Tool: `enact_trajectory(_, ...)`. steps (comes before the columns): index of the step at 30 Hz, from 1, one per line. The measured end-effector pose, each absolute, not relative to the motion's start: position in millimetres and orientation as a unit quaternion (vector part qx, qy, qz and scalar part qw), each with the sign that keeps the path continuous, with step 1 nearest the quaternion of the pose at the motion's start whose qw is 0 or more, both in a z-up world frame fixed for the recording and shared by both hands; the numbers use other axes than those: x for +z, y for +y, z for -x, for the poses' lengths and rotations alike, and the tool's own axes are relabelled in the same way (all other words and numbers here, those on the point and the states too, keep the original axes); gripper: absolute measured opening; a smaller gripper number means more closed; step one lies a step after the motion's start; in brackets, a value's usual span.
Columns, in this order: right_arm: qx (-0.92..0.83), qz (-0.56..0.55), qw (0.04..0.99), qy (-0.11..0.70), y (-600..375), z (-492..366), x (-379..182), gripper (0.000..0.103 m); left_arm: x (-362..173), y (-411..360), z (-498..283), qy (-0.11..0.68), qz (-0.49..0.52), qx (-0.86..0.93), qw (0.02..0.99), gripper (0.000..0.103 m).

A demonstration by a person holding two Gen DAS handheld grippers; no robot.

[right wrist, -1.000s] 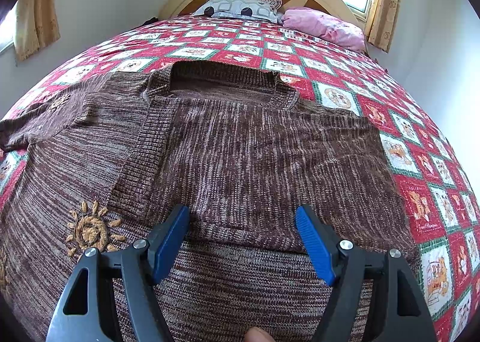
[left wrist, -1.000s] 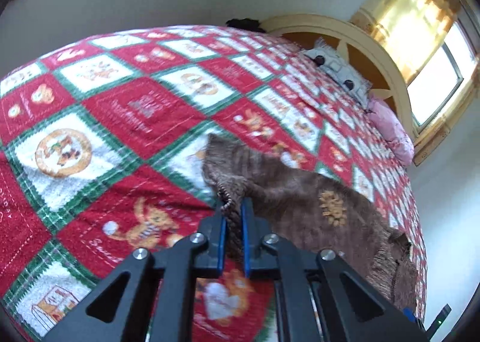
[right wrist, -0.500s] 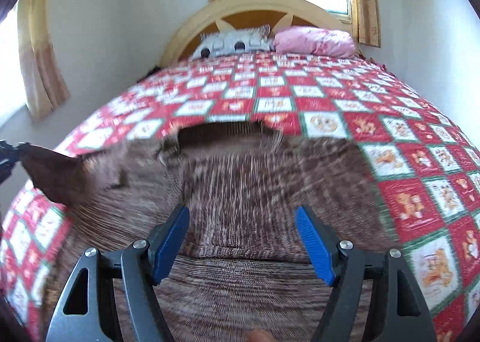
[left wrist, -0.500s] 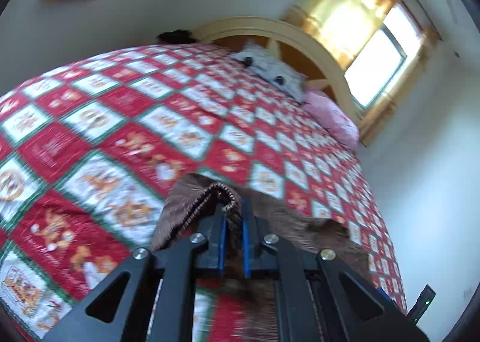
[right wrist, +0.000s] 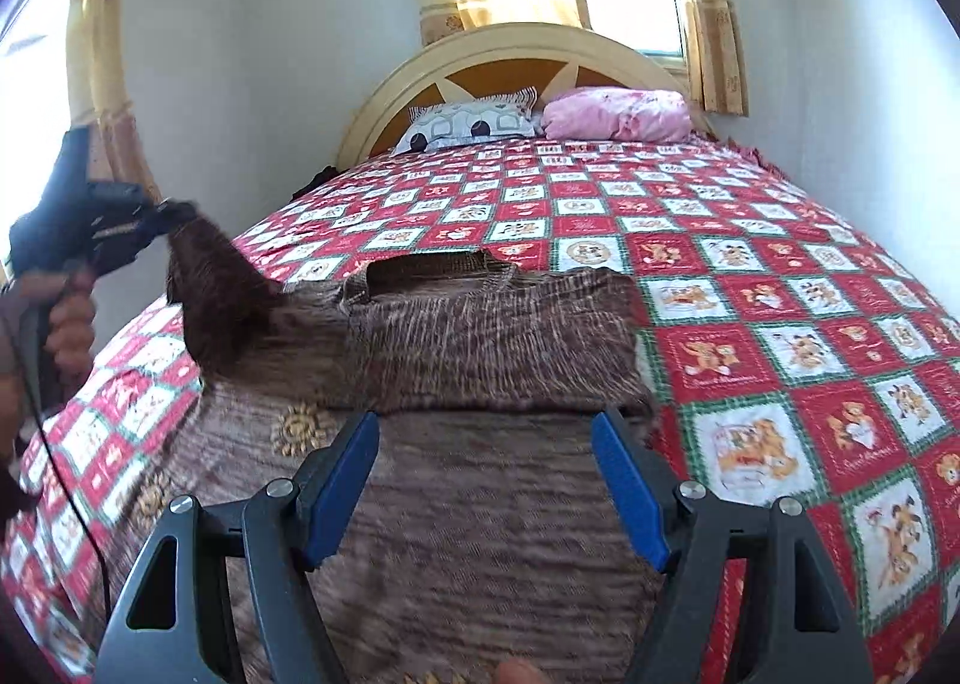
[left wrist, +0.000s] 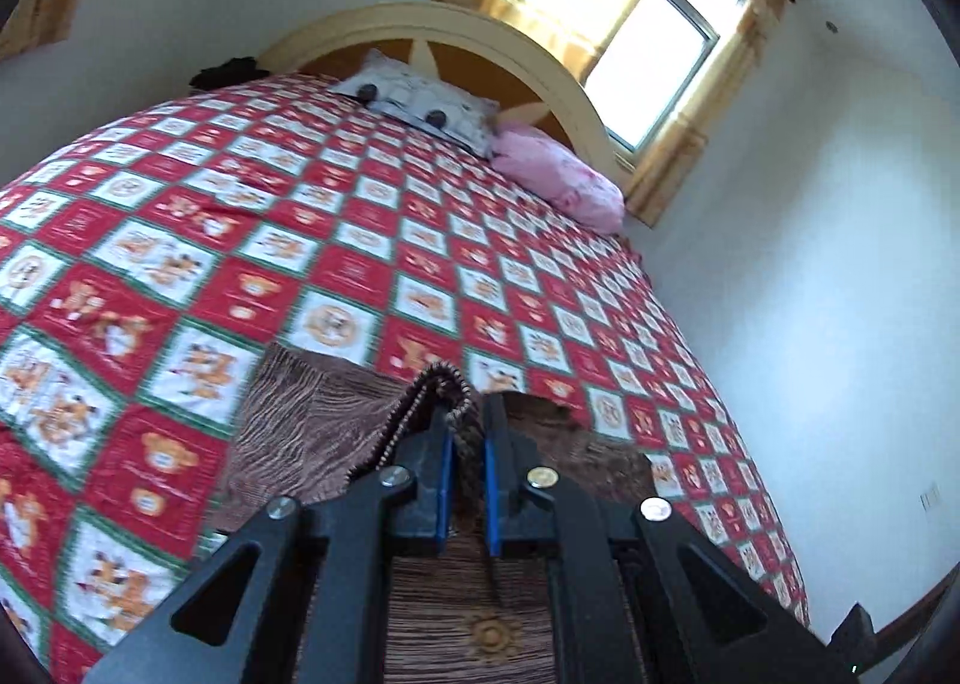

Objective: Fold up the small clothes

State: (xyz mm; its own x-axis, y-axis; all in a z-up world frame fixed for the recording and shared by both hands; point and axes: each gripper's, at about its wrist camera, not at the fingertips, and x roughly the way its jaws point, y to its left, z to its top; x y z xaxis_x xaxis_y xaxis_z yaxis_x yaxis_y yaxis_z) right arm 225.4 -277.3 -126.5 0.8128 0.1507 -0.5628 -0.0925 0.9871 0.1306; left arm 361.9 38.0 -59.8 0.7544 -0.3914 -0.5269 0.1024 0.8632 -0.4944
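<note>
Left gripper (left wrist: 465, 432) clamped on sweater (right wrist: 480, 324) sleeve, lifted above bed (right wrist: 780, 276). Right gripper (right wrist: 486, 480) fingers apart, empty. Risk: thin pinch slips, sleeve drops crooked.

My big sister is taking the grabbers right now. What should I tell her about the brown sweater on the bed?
Left gripper: shut on the sweater's left sleeve cuff, lifted off the bed.
Right gripper: jaws wide open, holding nothing, hovering over the sweater's lower body.
Sweater: lies flat on the checkered quilt, neck toward the pillows. Its right side already looks folded in over the chest.
Left to do: carry the left sleeve across onto the body, let go, then fold the bottom up. Probably smooth it after.
</note>
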Motion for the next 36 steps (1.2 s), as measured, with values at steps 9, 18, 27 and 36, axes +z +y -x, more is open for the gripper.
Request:
enact_trajectory(9, 0.090, -0.046, 0.947, 0.305, -265.0, -214.6, -142.5, 0.074, -95.8, -50.7, -365.4, 0.352, 0.175, -0.160, 0.906, 0.009)
enact_trajectory(18, 0.127, -0.031, 0.941, 0.313, -248.9, -204.0, -159.1, 0.074, -139.2, -125.9, -355.9, 0.392, 0.050, -0.196, 0.898, 0.025)
enact_trajectory(27, 0.108, -0.019, 0.942, 0.319, -244.0, -204.3, -147.8, 0.074, -124.7, -15.6, -341.9, 0.318, -0.092, 0.003, 0.944, 0.093)
enact_trajectory(36, 0.135, 0.051, 0.926, 0.348, -176.2, -274.5, -108.7, 0.074, -184.0, 61.2, -368.2, 0.415, -0.026, 0.061, 0.907, 0.093)
